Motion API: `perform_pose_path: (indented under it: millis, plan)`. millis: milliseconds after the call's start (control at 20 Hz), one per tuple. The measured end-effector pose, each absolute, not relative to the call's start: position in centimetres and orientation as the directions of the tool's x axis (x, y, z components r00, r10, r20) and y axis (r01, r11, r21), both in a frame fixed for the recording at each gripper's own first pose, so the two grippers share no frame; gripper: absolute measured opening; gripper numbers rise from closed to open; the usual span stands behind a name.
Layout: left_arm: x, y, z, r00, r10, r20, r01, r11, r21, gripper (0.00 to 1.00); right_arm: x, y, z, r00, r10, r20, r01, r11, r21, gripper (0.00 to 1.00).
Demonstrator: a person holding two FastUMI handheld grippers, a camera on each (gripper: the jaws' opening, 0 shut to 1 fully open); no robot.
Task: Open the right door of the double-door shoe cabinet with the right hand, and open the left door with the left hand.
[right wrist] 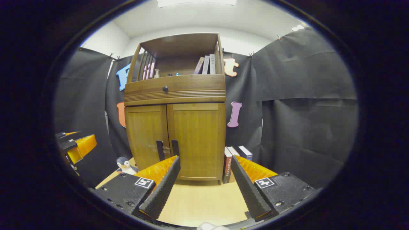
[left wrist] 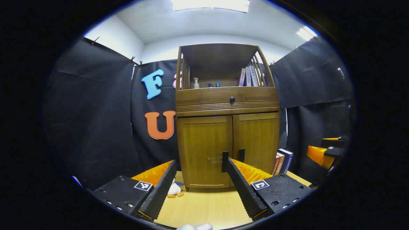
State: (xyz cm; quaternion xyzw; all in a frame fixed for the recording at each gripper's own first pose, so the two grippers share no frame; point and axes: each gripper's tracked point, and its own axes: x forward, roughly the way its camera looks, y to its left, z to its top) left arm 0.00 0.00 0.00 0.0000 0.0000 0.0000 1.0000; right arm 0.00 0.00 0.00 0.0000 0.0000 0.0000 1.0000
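A wooden shoe cabinet (left wrist: 227, 108) (right wrist: 175, 95) stands on a pale wood floor, both lower doors closed. Its left door (left wrist: 204, 150) (right wrist: 145, 131) and right door (left wrist: 257, 140) (right wrist: 198, 137) each carry a dark vertical handle at the centre seam, the left handle (left wrist: 225, 161) (right wrist: 159, 150) beside the right handle (left wrist: 242, 155) (right wrist: 175, 147). My left gripper (left wrist: 201, 166) is open, a short way in front of the left door. My right gripper (right wrist: 206, 161) is open, facing the right door. The right gripper also appears at the edge of the left gripper view (left wrist: 327, 151), and the left gripper at the edge of the right gripper view (right wrist: 75, 145).
Books (left wrist: 282, 161) (right wrist: 235, 161) lean against the cabinet's right side. A penguin toy (right wrist: 124, 165) sits on the floor left of the cabinet. The open top shelf holds books (right wrist: 206, 65) and small bottles (left wrist: 196, 83); a drawer knob (left wrist: 232, 99) sits below. Black cloth walls surround.
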Motion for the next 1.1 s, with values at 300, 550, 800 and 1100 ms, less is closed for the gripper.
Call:
perform_pose_path:
  millis: [300, 550, 800, 1100]
  plan:
    - [0.3, 0.0, -0.3, 1.0, -0.02, -0.011, 0.02, 1.0, -0.002, 0.96, 0.2, 0.2, -0.2, 1.0, -0.008, -0.001, 0.008, 1.0, -0.003, 1.0]
    - [0.6, 0.4, -0.5, 0.999, -0.031, -0.014, 0.031, 1.0, 0.002, 0.96, 0.1, 0.7, -0.3, 1.0, -0.016, 0.003, 0.016, 1.0, -0.013, 1.0]
    - [0.5, 1.4, -1.2, 0.999, -0.04, -0.022, 0.04, 0.999, -0.006, 0.96, 1.0, 1.7, -1.6, 1.0, -0.019, -0.013, 0.018, 0.999, -0.037, 1.0]
    - [0.2, 3.1, -2.2, 0.999, -0.019, -0.049, 0.019, 1.0, -0.013, 0.96, 5.3, 4.2, -4.5, 0.999, 0.018, -0.038, -0.021, 0.998, -0.063, 1.0]
